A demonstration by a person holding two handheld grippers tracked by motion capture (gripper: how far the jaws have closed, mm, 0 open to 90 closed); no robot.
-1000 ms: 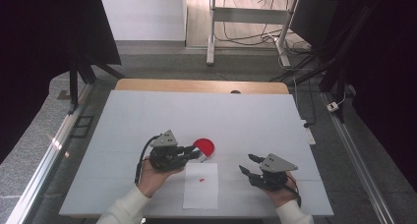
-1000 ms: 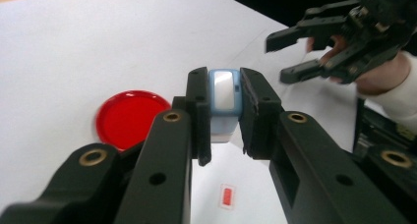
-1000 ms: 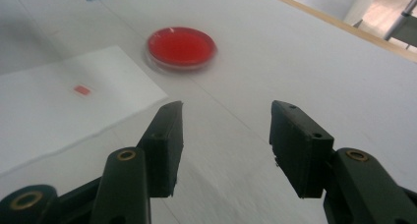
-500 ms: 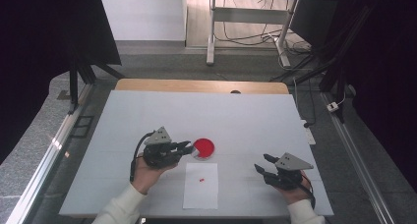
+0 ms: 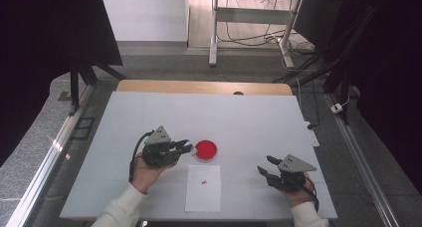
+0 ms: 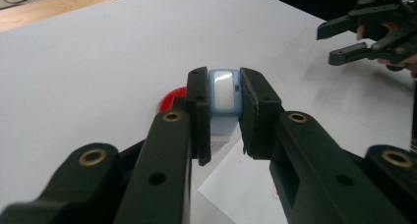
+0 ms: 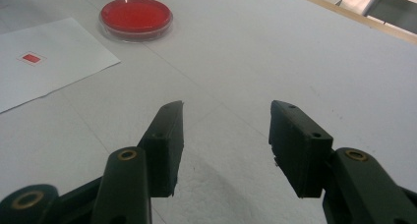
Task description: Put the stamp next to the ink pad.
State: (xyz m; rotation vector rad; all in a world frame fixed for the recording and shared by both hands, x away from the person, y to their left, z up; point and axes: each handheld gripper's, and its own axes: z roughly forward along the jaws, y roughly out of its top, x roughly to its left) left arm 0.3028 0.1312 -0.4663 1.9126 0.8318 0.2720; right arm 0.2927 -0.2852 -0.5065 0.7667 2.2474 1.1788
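While a person sits at the near edge of a wide white table [image 5: 149,112], each hand works a black two-jaw gripper over its near half. A white paper sheet [image 5: 204,194] lies flat by the near edge, about midway along it, with a tiny red mark [image 5: 204,181] printed on it. Just beyond the sheet's far edge sits a shallow round dish [image 5: 205,150] with a clear rim and a red filling.

To the left of the dish, the left gripper [image 5: 185,147] points toward it. Seen in the left gripper view, its jaws are clenched on a small pale-blue piece [image 6: 224,94] with a glossy white face, pinched by its two flat sides, with the dish partly hidden behind. What the piece is cannot be told for sure.

Toward the near right corner, the right gripper [image 5: 265,167] hovers well apart from the dish, jaws spread, with nothing between them.

The blue piece looks like hard, smooth plastic: light and stiff, but likely slippery, so a grip on its flat sides seems best. The dish looks light and rigid, probably brittle at the rim, and would best be taken across its outer wall and kept level.
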